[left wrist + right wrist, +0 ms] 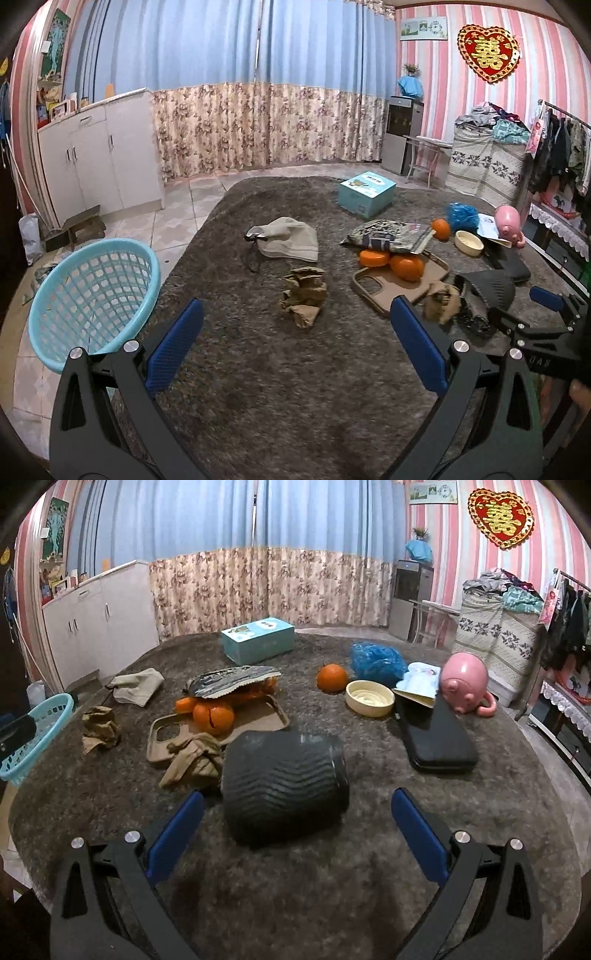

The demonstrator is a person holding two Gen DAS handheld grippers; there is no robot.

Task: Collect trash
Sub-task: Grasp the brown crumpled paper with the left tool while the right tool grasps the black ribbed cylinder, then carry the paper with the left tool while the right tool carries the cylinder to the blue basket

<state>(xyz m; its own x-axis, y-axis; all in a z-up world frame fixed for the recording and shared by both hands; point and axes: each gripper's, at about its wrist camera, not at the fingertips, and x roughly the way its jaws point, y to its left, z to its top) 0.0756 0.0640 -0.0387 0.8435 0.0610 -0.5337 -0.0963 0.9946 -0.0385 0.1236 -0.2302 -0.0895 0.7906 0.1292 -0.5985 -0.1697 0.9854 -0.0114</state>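
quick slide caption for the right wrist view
Open right hand-held gripper faces a dark ribbed cylinder lying on the grey rug beside crumpled brown paper.

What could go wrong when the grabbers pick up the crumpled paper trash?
The second crumpled paper lies against the phone case and the dark ribbed jar, so the jaws might drag one along. The oranges rest on that case and could roll off. The blue basket sits at the table's edge, so a bump or poor drop might tip it or miss. Both grippers are open, holding nothing.
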